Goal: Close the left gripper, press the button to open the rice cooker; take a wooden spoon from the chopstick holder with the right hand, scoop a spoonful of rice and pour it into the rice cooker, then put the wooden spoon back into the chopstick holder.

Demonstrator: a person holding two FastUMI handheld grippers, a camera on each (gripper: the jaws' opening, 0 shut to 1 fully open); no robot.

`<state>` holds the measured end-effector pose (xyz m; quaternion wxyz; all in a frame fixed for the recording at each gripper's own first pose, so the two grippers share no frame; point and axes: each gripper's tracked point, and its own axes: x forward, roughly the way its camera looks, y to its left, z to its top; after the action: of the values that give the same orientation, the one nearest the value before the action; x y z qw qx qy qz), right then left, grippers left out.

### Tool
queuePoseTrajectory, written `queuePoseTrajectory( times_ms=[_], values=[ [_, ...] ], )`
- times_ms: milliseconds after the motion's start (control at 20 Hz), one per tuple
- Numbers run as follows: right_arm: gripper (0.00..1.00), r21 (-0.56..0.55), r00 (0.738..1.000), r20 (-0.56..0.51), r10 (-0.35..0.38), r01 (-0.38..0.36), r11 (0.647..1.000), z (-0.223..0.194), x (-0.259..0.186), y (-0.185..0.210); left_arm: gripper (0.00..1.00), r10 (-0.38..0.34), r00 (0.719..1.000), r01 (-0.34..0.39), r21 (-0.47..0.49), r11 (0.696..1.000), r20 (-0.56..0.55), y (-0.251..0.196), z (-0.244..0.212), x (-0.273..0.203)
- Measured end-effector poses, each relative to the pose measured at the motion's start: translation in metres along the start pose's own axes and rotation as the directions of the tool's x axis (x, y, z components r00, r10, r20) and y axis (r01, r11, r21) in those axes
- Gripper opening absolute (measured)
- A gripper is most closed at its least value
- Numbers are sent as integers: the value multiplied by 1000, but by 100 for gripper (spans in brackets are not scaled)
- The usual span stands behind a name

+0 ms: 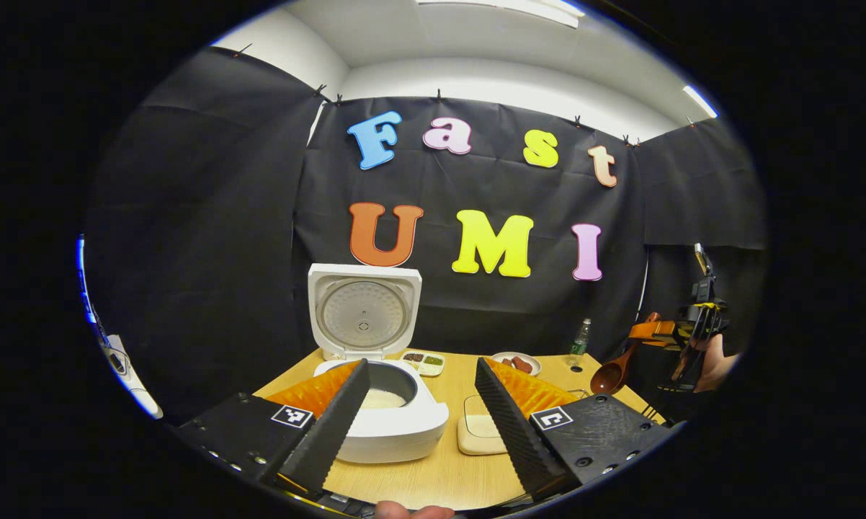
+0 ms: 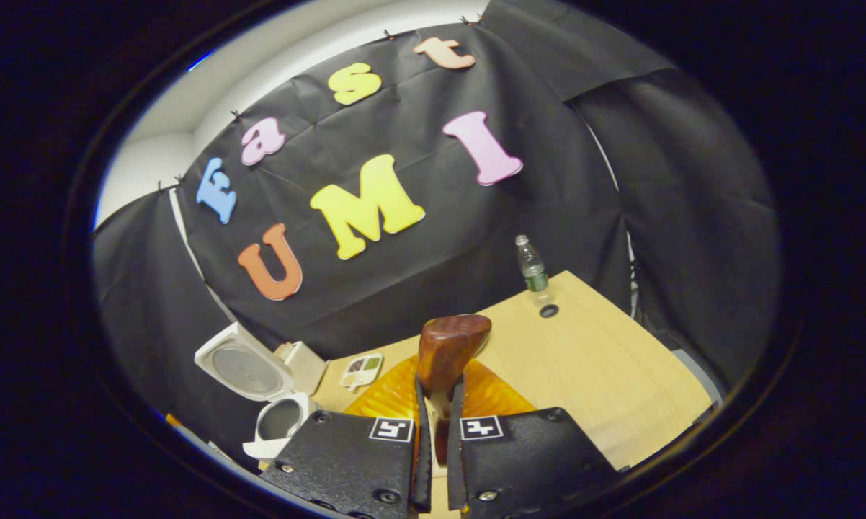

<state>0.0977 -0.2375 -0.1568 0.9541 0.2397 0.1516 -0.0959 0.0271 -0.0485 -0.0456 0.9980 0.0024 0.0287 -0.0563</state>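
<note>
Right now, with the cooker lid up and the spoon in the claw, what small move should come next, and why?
Probably carry the wooden spoon down toward the rice to scoop. The right gripper is already shut on its handle, held up in the air off to the side, and the rice cooker stands open. I take the shallow white container beside the cooker for the rice supply, though I can't be sure.

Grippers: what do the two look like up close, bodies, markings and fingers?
Left gripper: black textured blocks with screws, each bearing a square black-and-white marker, ribbed orange parts behind, and long fingers with serrated faces. Right gripper: the same black blocks, screws, paired markers and orange ribbing.
</note>
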Motion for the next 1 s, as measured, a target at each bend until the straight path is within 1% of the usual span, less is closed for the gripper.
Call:
queuePoseTrajectory(
  times_ms=[50,100,300,450,500,600,750,800,850,1000],
  values=[
    [12,2,1000,6,-19,19,1000,0,6,-8,94,0,1000,0,12,1000,0,-2,1,5],
    [10,7,999,9,-35,34,999,0,13,-15,94,-2,1000,2,21,1000,1,-4,3,9],
    [10,22,997,18,-79,79,997,-8,51,-33,94,-4,1000,5,44,999,-8,-11,13,21],
    [10,25,997,5,-83,83,996,-19,73,-35,94,25,1000,-25,38,999,-16,-8,23,30],
    [10,18,996,-1,-85,85,996,-21,91,-42,94,30,999,-29,31,999,-18,-9,25,32],
    [10,-13,996,-19,-93,92,996,-35,105,-47,94,39,998,-38,28,999,-40,-7,24,37],
    [11,-53,994,-46,-94,92,994,-56,121,-52,94,61,996,-59,36,998,-67,-3,25,45],
    [12,-54,994,-53,-96,93,994,-61,126,-56,94,67,995,-64,39,997,-76,-3,26,47],
    [10,-53,994,-58,-98,94,994,-67,132,-57,94,70,994,-67,40,997,-86,-3,25,50],
    [13,-54,992,-66,-110,107,993,-80,140,-64,94,80,990,-75,46,996,-114,-2,24,57]
  ],
)
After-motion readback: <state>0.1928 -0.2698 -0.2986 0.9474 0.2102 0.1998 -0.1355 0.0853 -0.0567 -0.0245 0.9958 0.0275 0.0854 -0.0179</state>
